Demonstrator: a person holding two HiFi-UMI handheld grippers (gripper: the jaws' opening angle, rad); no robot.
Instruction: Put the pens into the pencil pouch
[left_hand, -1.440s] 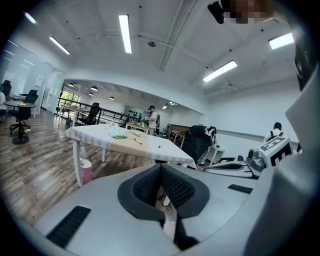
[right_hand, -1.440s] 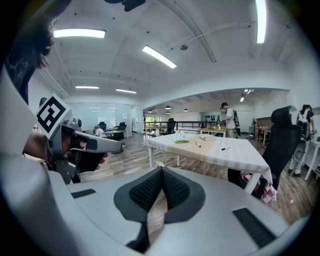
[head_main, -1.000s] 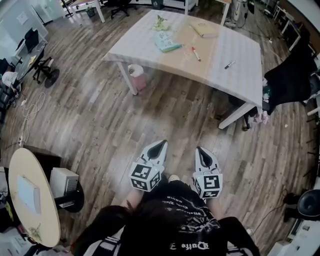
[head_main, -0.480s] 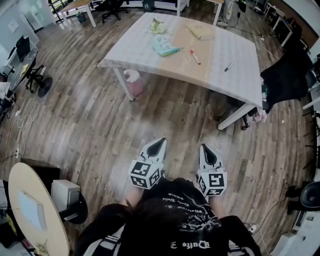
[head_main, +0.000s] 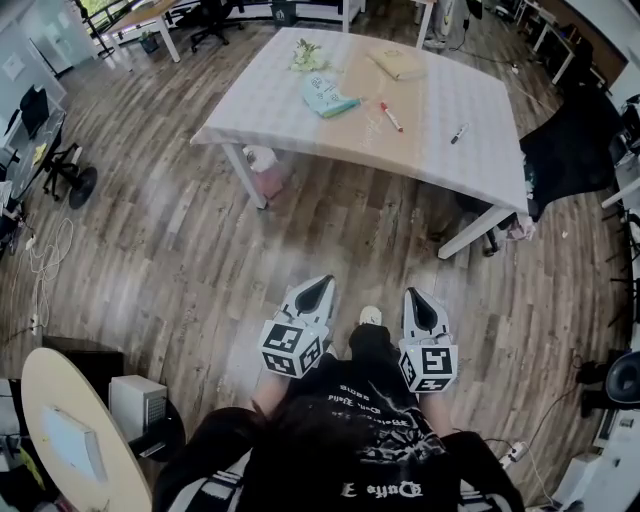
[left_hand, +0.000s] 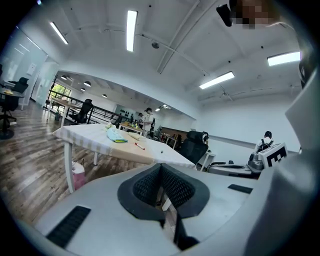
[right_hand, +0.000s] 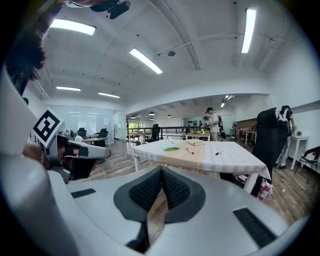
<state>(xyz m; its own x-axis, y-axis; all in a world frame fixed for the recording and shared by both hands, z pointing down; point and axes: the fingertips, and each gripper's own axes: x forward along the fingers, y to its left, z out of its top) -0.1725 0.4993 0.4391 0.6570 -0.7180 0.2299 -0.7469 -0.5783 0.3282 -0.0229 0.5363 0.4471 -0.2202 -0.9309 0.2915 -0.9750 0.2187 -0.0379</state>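
A light-blue pencil pouch (head_main: 328, 96) lies on the white table (head_main: 280, 110) ahead, also seen as the pouch (left_hand: 118, 137) and the pouch (right_hand: 170, 145). To its right lie a red pen (head_main: 390, 114) and, further right, a black pen (head_main: 459, 131); the red pen (right_hand: 189, 150) and black pen (right_hand: 218, 152) show small in the right gripper view. My left gripper (head_main: 325, 283) and right gripper (head_main: 409, 293) are held side by side over the wooden floor, well short of the table. Both are shut and empty.
A tan book (head_main: 397, 63) and a green item (head_main: 308, 55) sit at the table's far side. A pink-and-white bin (head_main: 262, 172) stands by the table leg. A black chair (head_main: 570, 150) is at the right, a round table (head_main: 70, 440) at the lower left.
The table has come nearer in the head view as the person walks toward it. Both grippers stay shut and keep their place in front of the body.
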